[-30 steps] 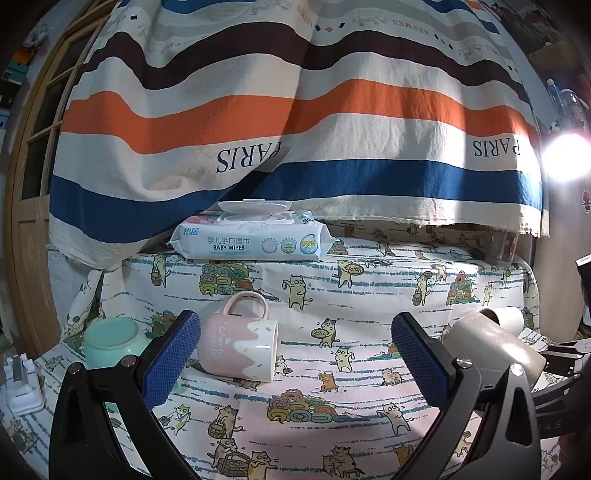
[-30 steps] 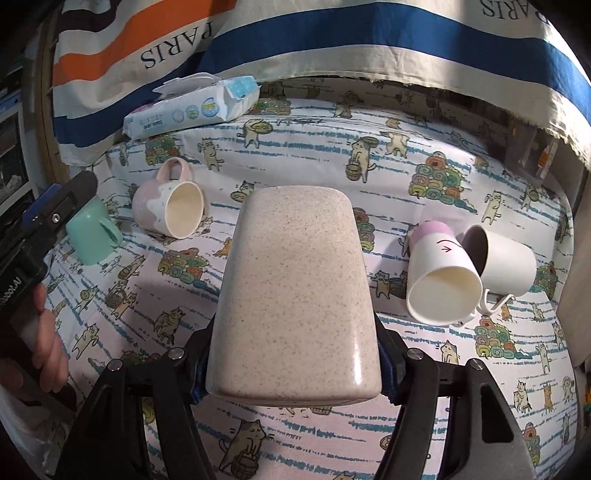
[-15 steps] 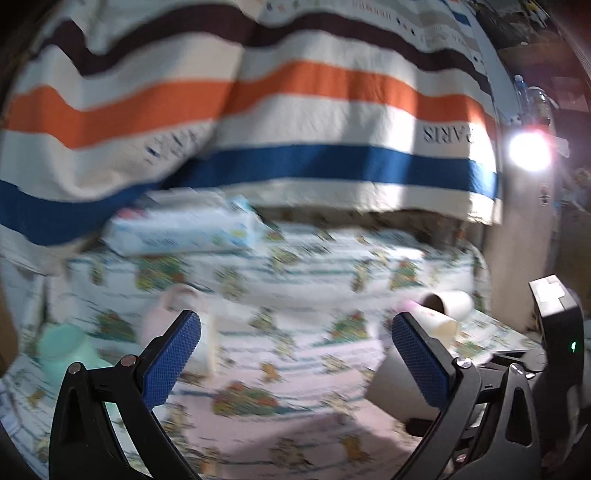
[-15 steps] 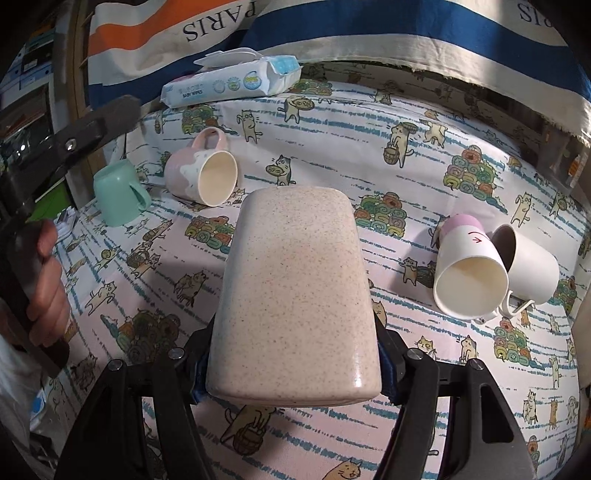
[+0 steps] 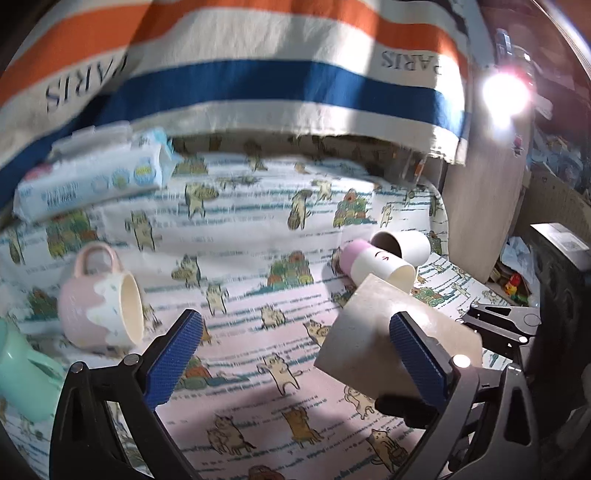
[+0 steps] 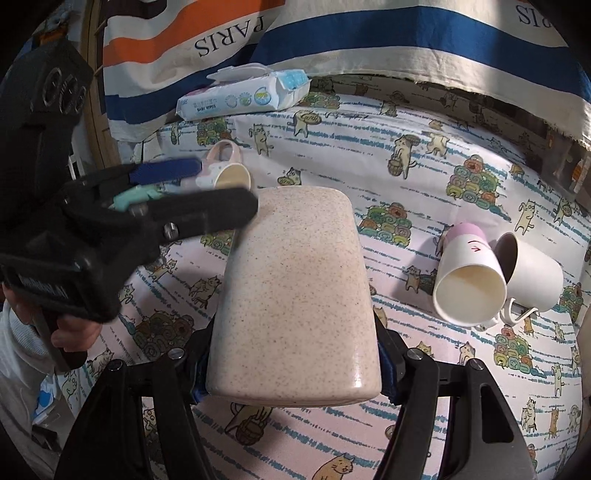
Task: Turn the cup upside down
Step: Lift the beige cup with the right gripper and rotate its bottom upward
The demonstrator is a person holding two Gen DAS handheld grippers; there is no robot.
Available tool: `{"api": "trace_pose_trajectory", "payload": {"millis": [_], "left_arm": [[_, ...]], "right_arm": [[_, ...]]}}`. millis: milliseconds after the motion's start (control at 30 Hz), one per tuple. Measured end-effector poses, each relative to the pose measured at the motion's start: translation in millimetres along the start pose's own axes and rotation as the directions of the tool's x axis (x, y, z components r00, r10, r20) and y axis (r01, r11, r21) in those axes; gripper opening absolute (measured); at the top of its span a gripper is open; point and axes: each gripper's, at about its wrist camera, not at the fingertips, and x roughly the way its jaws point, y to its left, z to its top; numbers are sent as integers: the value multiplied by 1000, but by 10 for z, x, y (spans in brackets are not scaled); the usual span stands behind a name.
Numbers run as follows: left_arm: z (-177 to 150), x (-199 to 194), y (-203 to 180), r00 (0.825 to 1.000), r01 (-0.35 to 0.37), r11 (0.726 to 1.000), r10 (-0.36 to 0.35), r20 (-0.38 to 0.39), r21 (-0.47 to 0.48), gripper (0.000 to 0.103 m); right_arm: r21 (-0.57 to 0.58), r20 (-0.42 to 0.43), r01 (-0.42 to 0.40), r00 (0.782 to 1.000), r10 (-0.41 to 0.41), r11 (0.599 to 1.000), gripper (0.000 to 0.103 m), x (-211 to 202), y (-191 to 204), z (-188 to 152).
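Covering the table point(image 6: 406, 147), a cat-print cloth point(image 5: 258, 229) meets a striped hanging point(image 5: 258, 85); right hand-held gripper point(image 6: 293, 360) clamps the speckled cup point(image 6: 295, 295), mouth hidden; left hand-held gripper point(image 5: 295, 354) gapes wide.

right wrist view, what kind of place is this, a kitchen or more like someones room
Probably a room in a home, not clearly a kitchen: a cat-print cloth covers the surface, a striped PARIS sheet hangs behind, and a baby wipes pack lies among mugs.
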Motion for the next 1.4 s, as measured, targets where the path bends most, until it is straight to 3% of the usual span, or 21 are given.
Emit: {"api": "trace_pose_trajectory", "payload": {"millis": [167,367,533,767,967,1400], "left_arm": [[19,84,70,999,-21,999,19,-38,-34,98],[5,187,36,994,-96,995,97,-47,18,93],[135,131,58,997,-76,997,76,-2,9,93],[156,284,39,993,-92,995,94,-64,39,93],[115,434,131,989,-98,995,99,-111,9,88],[86,524,243,985,-127,992,126,-116,0,86]], "right_arm": [[9,6,8,1000,-8,1000,69,-20,-74,24],[44,-3,10,1000,-10,999,69,38,-206,66],[38,-59,-1,998,4,999,69,175,-222,54],[14,-42,-22,999,22,1000,69,154,-208,50],[-2,-24,-30,999,30,1000,69,106,-202,87],[-2,-25,-5,1000,5,1000,69,300,-234,209]]}}
